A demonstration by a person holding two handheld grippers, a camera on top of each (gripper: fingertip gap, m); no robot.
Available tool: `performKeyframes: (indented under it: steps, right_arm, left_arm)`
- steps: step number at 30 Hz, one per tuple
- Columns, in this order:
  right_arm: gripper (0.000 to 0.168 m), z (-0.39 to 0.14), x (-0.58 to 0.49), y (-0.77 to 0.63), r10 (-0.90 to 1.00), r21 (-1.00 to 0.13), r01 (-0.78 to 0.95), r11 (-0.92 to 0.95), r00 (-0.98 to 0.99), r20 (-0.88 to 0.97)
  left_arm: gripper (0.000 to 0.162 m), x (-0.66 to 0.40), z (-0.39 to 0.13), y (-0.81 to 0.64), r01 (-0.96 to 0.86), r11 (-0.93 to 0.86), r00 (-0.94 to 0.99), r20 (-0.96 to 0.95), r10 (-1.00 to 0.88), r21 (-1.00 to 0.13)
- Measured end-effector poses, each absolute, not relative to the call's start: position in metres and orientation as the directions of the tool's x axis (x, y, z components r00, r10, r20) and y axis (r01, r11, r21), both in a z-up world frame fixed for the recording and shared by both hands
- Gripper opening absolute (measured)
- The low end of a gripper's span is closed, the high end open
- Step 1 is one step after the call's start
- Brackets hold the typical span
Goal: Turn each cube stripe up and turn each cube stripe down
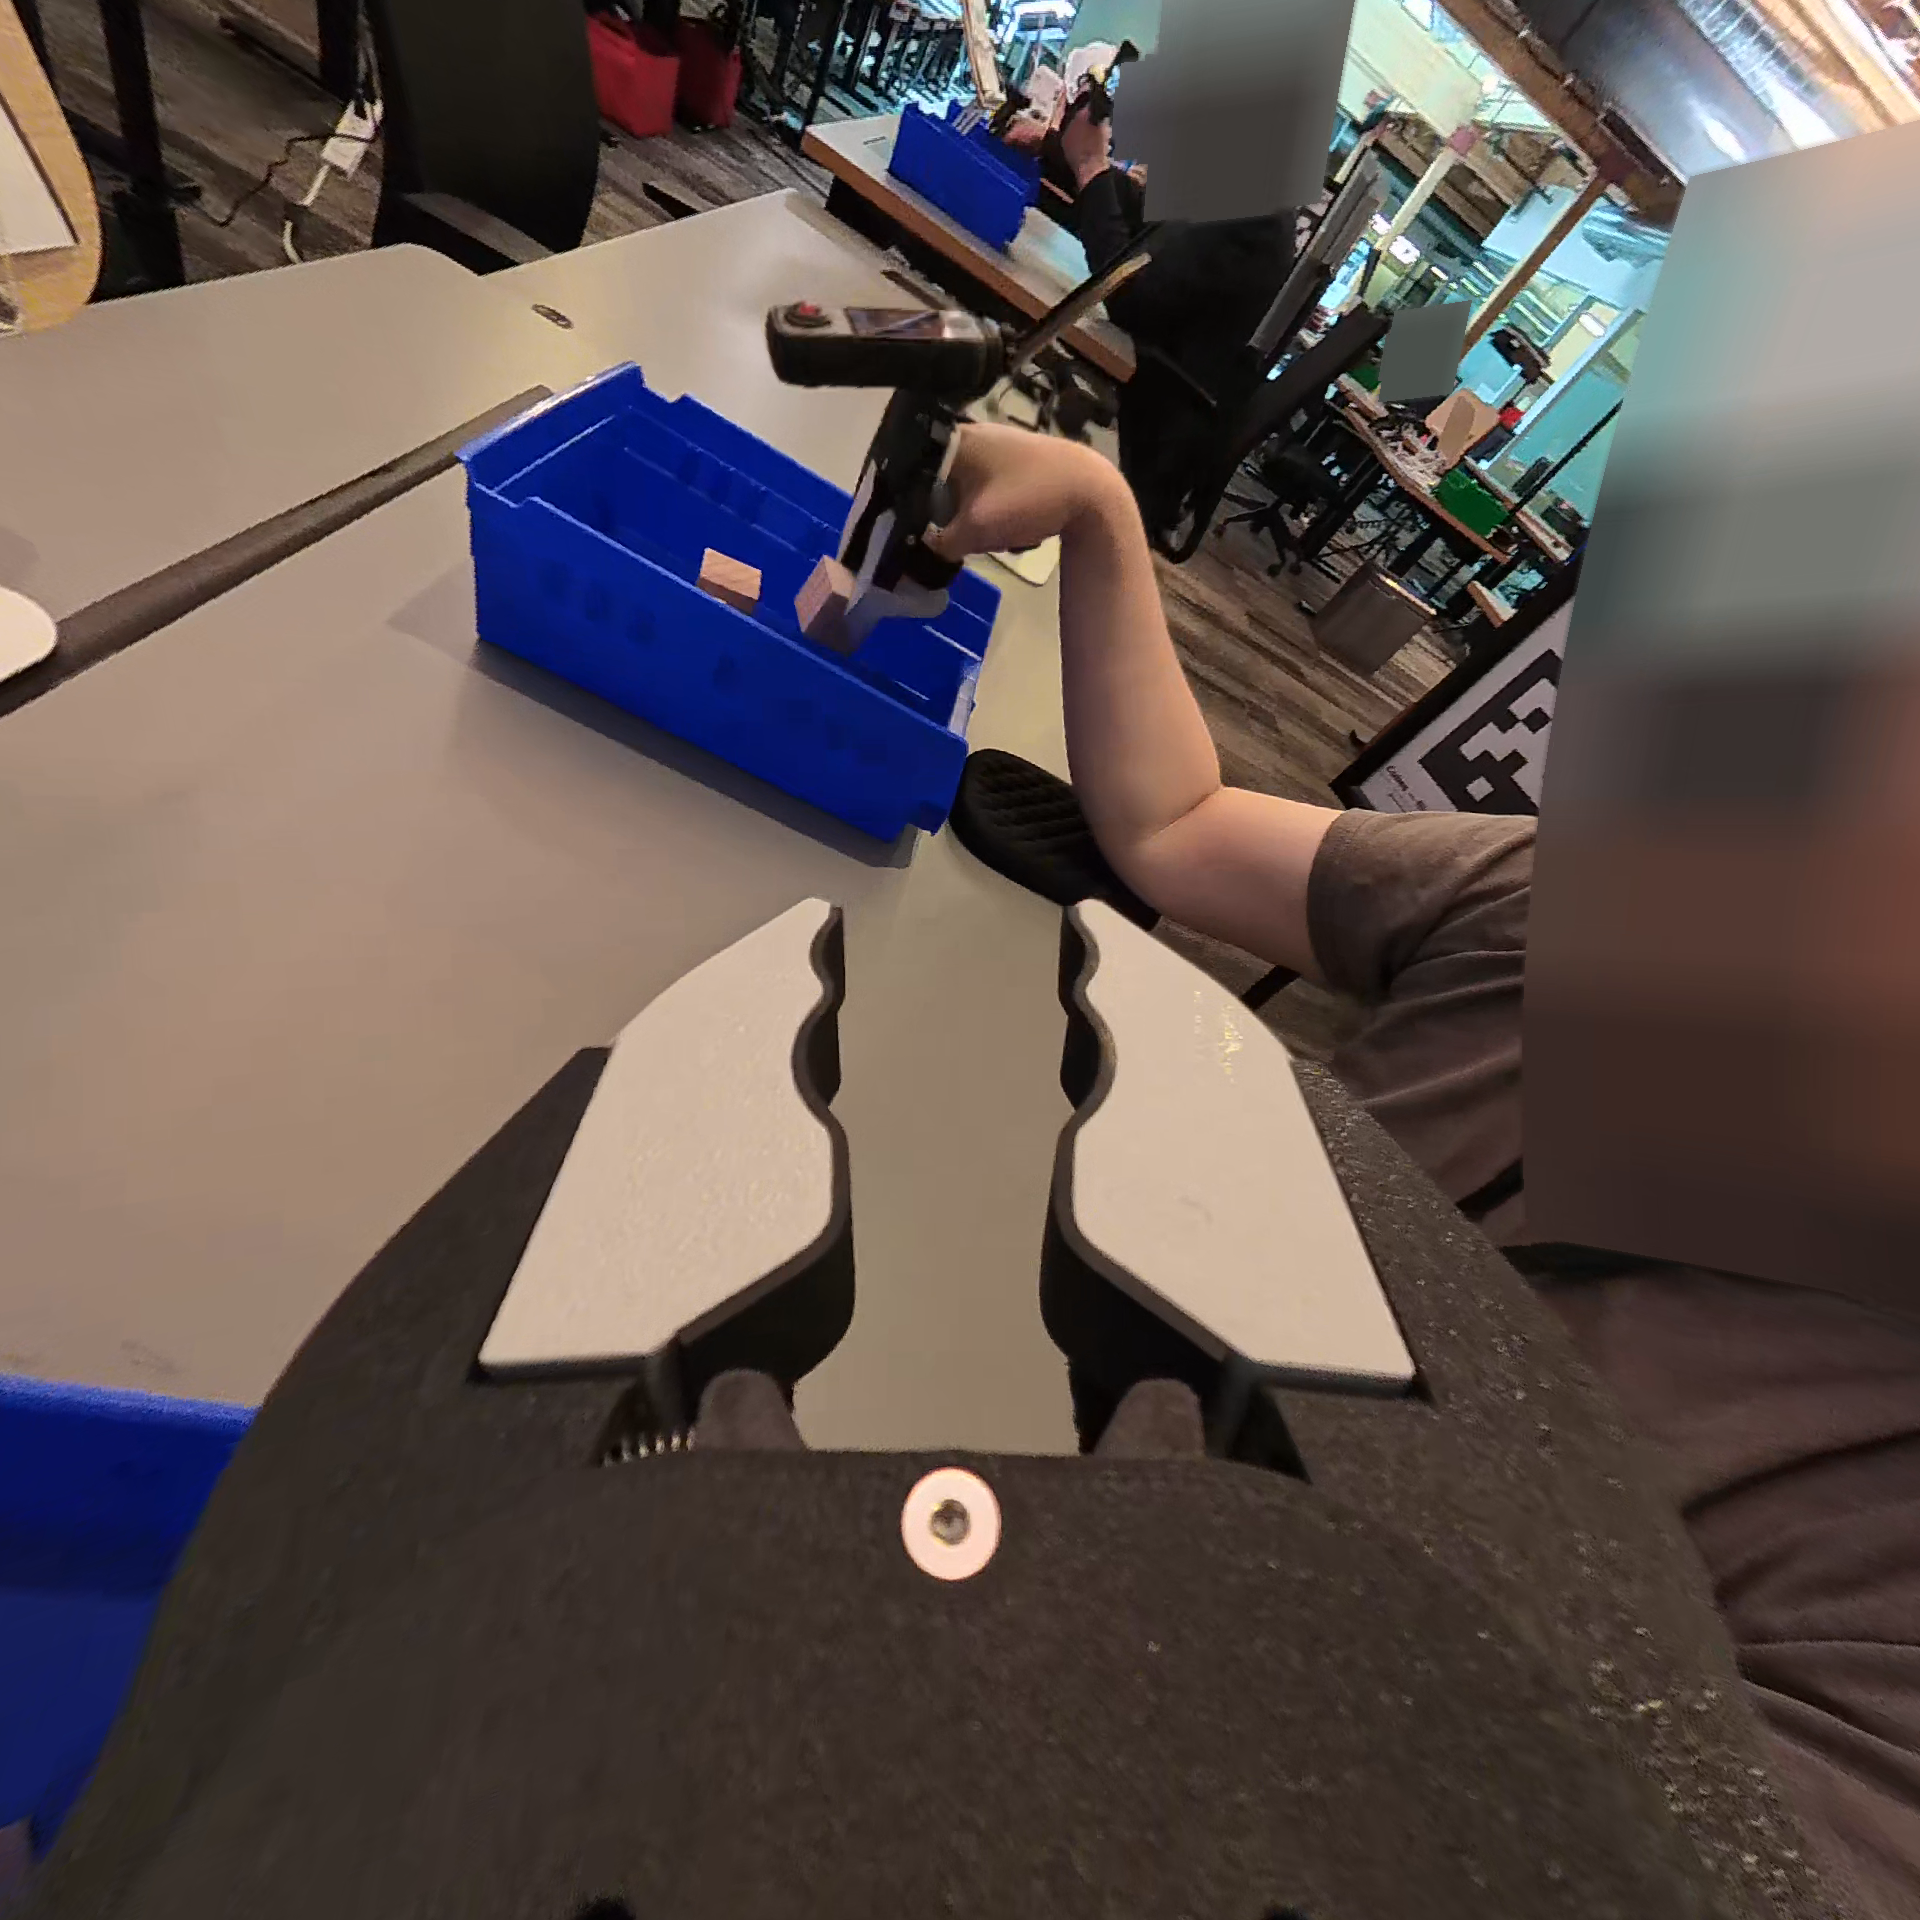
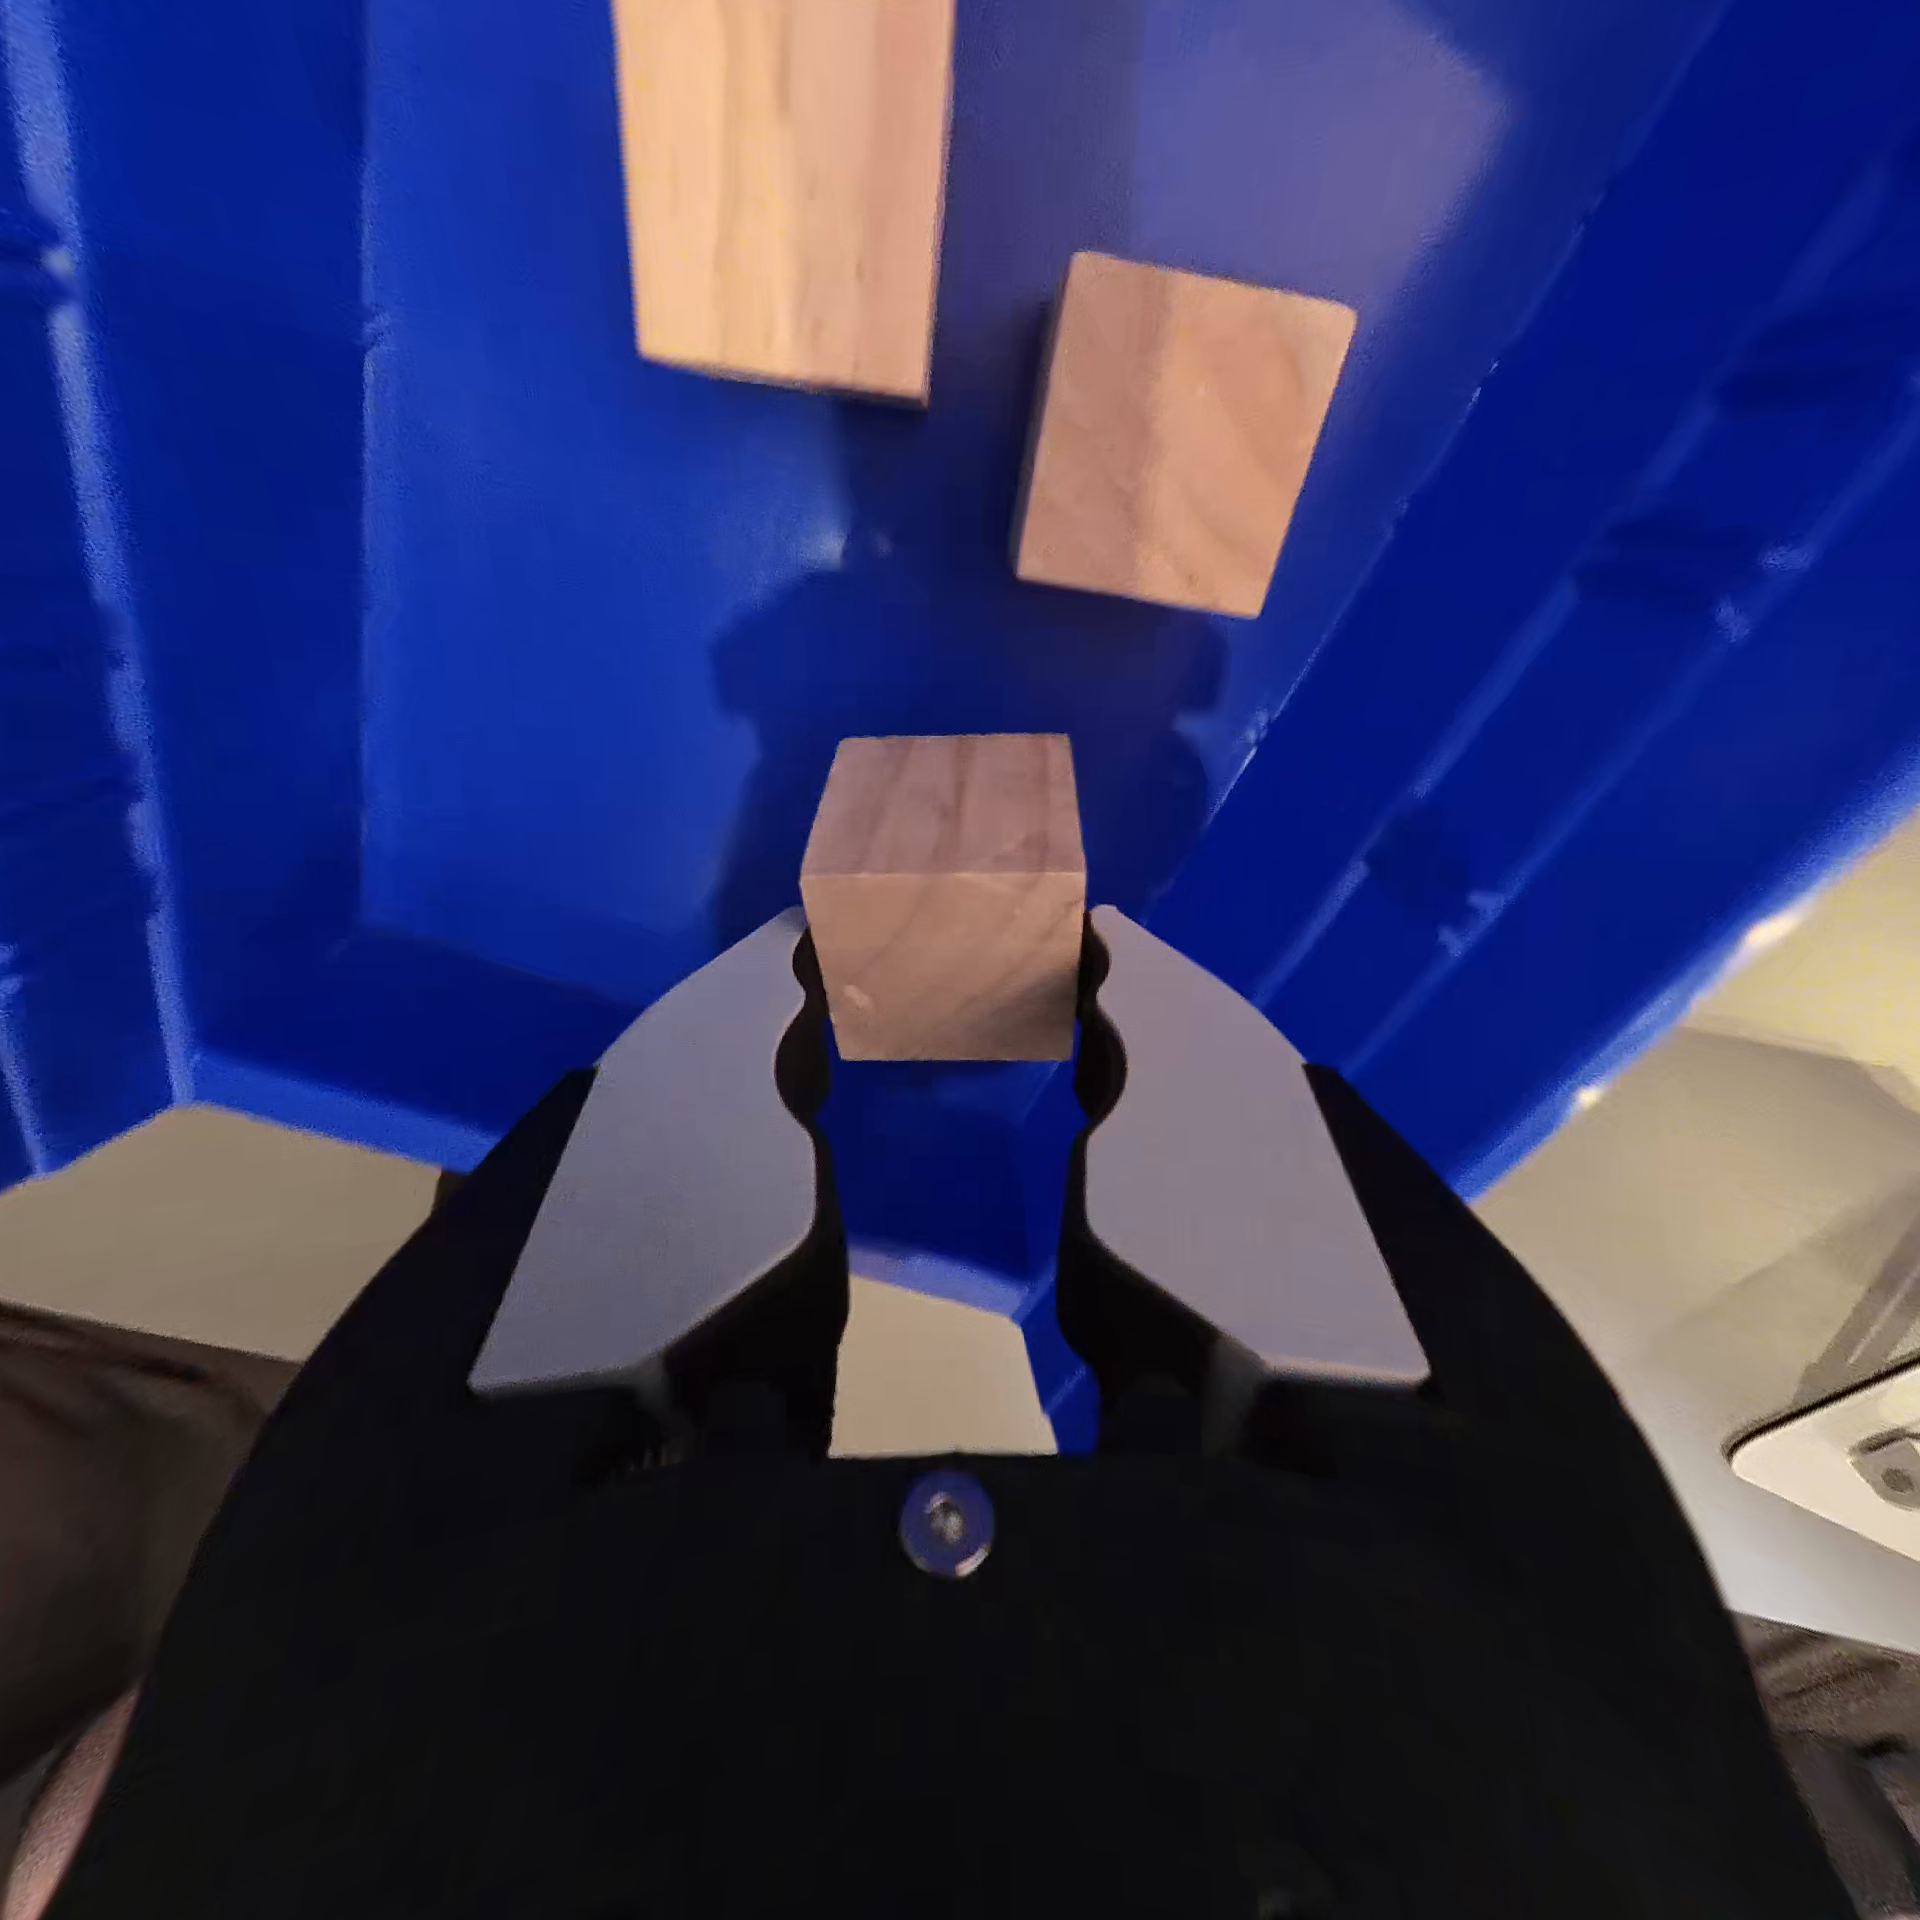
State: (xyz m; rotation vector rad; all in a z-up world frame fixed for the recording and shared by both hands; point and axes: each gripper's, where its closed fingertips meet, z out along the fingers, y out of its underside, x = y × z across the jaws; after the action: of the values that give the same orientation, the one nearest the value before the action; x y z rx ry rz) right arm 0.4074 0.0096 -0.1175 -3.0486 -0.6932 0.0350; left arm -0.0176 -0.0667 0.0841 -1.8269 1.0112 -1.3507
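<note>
Cube [image 2: 940, 930] pinched between tips of right gripper [image 2: 940, 940], fingers [image 2: 681, 1122] pressed on its two opposite sides; held clear above floor of blue bin [image 2: 499, 644]. Plain wood grain on both visible faces; no stripe seen from right wrist view. Same cube [image 1: 828, 615] seen from left wrist view, tilted, at tip of right gripper [image 1: 868, 613], down inside the bin [image 1: 717, 686] near its right end. Hand [image 1: 997, 488] wrapped round the gripper handle, bare forearm running back to a grey sleeve.

Two further wooden blocks lying on bin floor beyond the held cube: long block [image 2: 784, 187] far and left, shorter block [image 2: 1184, 436] nearer and right, apart from each other and from the held cube. Faces in view plain wood, slightly blurred. Only one loose block [image 1: 729, 579] picked out in left wrist view, left of the held cube.

Left gripper [image 1: 948, 925] parted and holding nothing, grey table [image 1: 312, 935] showing through the gap between fingers [image 1: 717, 1122]. Hanging over the table, well apart from the bin, on its near side. Corner of second blue bin [image 1: 83, 1538] at lower left edge.

Bin resting on grey table, black padded rest [image 1: 1029, 831] just beside its near right corner.
</note>
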Motion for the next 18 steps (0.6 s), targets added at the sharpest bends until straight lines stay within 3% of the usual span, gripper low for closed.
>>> performKeyframes:
  steps: [6, 10, 15, 18]
  right_arm:
    - [0.047, -0.143, 0.416, 0.018, 0.363, 0.067, 0.361, -0.930, 0.932, 0.018]
    - [0.048, -0.150, 0.415, 0.025, 0.348, 0.060, 0.347, -0.936, 0.938, 0.006]
    - [0.058, -0.123, 0.414, 0.035, 0.361, -0.063, 0.363, -0.929, 0.931, 0.049]
    - [0.057, -0.081, 0.406, 0.038, 0.374, -0.231, 0.380, -0.896, 0.925, 0.072]
  left_arm:
    - [0.039, -0.018, 0.083, -0.066, -0.210, -0.497, 0.184, 0.465, -0.866, -0.842]
    - [0.039, -0.017, 0.078, -0.063, -0.222, -0.511, 0.197, 0.475, -0.858, -0.831]
    - [0.039, -0.024, 0.079, -0.061, -0.222, -0.499, 0.227, 0.453, -0.862, -0.838]
    - [0.039, -0.047, 0.080, -0.050, -0.208, -0.477, 0.350, 0.390, -0.851, -0.854]
